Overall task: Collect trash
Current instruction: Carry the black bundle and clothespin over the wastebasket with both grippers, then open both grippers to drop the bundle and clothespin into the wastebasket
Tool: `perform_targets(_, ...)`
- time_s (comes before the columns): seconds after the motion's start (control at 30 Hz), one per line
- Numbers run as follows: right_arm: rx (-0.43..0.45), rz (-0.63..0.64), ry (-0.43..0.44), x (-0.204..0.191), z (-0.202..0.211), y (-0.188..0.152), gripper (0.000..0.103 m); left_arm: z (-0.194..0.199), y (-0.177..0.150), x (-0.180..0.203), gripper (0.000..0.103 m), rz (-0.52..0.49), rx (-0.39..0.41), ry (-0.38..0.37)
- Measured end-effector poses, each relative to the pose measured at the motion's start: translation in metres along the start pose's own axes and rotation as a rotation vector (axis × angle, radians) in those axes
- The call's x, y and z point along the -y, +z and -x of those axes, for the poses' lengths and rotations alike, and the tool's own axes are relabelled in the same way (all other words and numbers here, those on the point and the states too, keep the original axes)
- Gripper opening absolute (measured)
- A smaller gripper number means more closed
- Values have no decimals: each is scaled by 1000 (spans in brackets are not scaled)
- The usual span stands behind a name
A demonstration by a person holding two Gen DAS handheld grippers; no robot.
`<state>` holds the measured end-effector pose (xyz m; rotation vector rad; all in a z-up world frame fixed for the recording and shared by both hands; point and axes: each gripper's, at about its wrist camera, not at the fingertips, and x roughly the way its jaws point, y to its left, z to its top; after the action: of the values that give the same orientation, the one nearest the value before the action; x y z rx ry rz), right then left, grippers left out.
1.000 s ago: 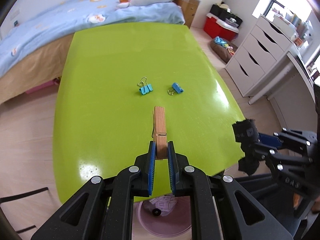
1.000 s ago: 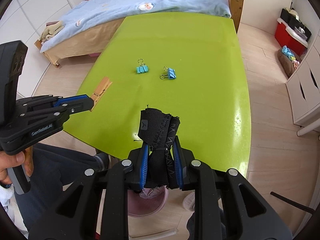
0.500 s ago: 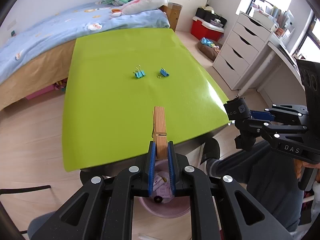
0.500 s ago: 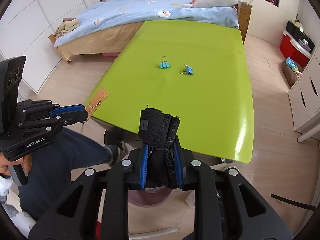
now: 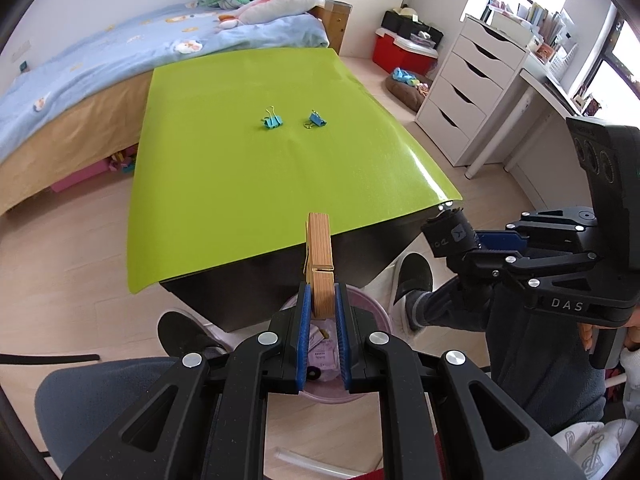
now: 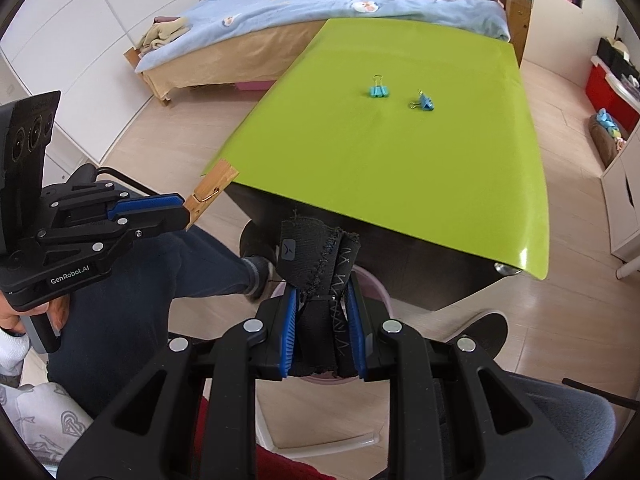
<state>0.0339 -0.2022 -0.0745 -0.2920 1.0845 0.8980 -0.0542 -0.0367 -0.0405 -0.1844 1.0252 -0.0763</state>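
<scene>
Items I hold above the pink bin [image 5: 372, 312], off the counter's [image 5: 248, 168] near edge: wooden clothespin [image 5: 320, 264], light, rigid, left gripper [image 5: 322, 332] jaws clamped on its tail; black fabric scrap [image 6: 320, 264], soft, limp, pinched mid-fold in right gripper [image 6: 322, 332] jaws.

Home bedroom, likely child's: bed [image 5: 100, 68] with plush toys [image 5: 276, 0], white drawer unit [image 5: 476, 88].

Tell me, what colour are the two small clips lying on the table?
Blue binder clips, clearest in right wrist view.
</scene>
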Motion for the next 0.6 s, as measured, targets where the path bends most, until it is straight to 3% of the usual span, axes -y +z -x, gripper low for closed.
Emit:
perform_targets(0.13,-8,7,18,-4,-4,1,26,1,0,-2,12,5,-3,-10)
perform_targets(0.2,-9,3,13,-3,-5,2,48,1,-1,-2,12,7,-2,-12)
perform_targets(0.23,-5,-3,9,-1,-5,2,70,0,0,-2,12,5,-2,-11)
perform_targets(0.27,3,-16,6,1,-5,2,80,0,-1,-2,12,4,-2,-12)
perform_targets(0.33,8,-29,-1,3,-4,2,89,0,-2,0,12,-1,-2,-15)
perform_targets(0.6,47,-74,-36,14,6,3,94,-3,-3,10,12,-39,-20,-41)
